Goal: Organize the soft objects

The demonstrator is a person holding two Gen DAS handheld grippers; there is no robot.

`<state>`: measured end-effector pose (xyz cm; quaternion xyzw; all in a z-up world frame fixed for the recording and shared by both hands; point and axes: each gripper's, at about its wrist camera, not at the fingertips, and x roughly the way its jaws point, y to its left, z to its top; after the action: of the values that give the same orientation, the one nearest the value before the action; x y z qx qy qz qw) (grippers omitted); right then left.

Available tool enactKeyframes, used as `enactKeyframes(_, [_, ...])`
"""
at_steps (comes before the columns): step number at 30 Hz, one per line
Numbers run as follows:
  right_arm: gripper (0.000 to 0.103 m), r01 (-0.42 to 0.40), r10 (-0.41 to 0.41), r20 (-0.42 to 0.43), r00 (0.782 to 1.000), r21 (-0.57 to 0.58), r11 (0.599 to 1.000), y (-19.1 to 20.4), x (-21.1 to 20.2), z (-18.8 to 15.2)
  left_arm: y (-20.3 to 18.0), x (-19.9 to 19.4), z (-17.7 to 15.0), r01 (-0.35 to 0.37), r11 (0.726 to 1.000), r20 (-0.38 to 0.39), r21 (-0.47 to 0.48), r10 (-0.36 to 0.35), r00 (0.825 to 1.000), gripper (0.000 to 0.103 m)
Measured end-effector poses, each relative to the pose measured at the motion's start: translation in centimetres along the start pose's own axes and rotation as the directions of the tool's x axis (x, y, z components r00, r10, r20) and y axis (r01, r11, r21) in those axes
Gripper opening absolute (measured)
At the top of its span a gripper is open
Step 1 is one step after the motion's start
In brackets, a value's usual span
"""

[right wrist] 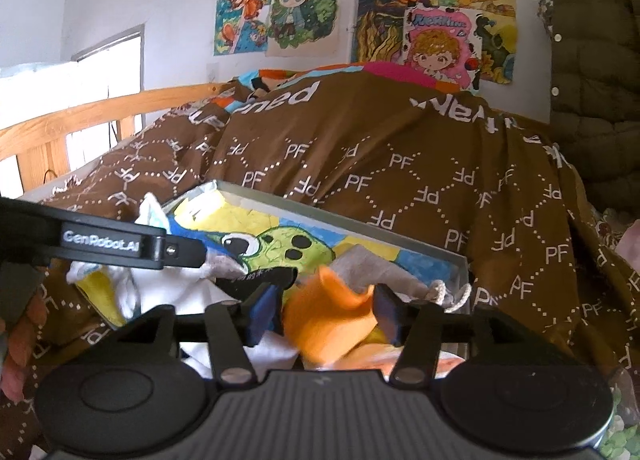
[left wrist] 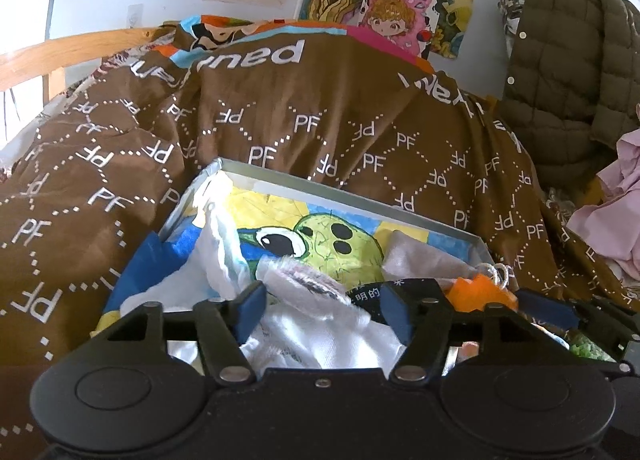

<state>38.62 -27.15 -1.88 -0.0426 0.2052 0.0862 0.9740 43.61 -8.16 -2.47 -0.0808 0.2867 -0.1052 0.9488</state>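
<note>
Sorting into the open box (right wrist: 436, 250): right gripper (right wrist: 326, 314), jaws apart around the orange cloth (right wrist: 328, 324) at the box's near edge (grip apparently pending), should close next; left gripper (left wrist: 324, 310), jaws apart, hovers over white cloth (left wrist: 320, 336) inside.

The left tool (left wrist: 326, 312) is built of matte black plastic, with blue pads (left wrist: 252, 310) set on its two fingers. Two round black discs, silver pivot pins and a small central screw are seen on its body. The right tool (right wrist: 326, 312) carries the same blue pads, but its centre plate is ribbed and grey. White "GenRobot.AI" lettering is printed on a black arm.
</note>
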Motion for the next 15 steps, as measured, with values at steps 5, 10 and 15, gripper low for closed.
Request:
enactKeyframes(5, [0.075,0.015,-0.017,0.043,0.999,0.057,0.998,-0.8,-1.6,0.5,0.0,-1.8,0.4,-0.02,1.0,0.048,0.005,0.02,0.999,0.081])
enactKeyframes(10, [0.088,0.009,-0.021,0.1,0.995,0.12,0.993,-1.6,-3.9,1.3,-0.1,-4.1,1.0,-0.046,0.999,0.105,0.01,0.044,0.993,0.091])
enactKeyframes(15, [0.099,0.011,-0.035,0.142,0.989,0.166,0.986,-2.2,-6.6,1.9,-0.3,-7.0,1.2,-0.066,0.998,0.177,0.018,0.062,0.982,0.1])
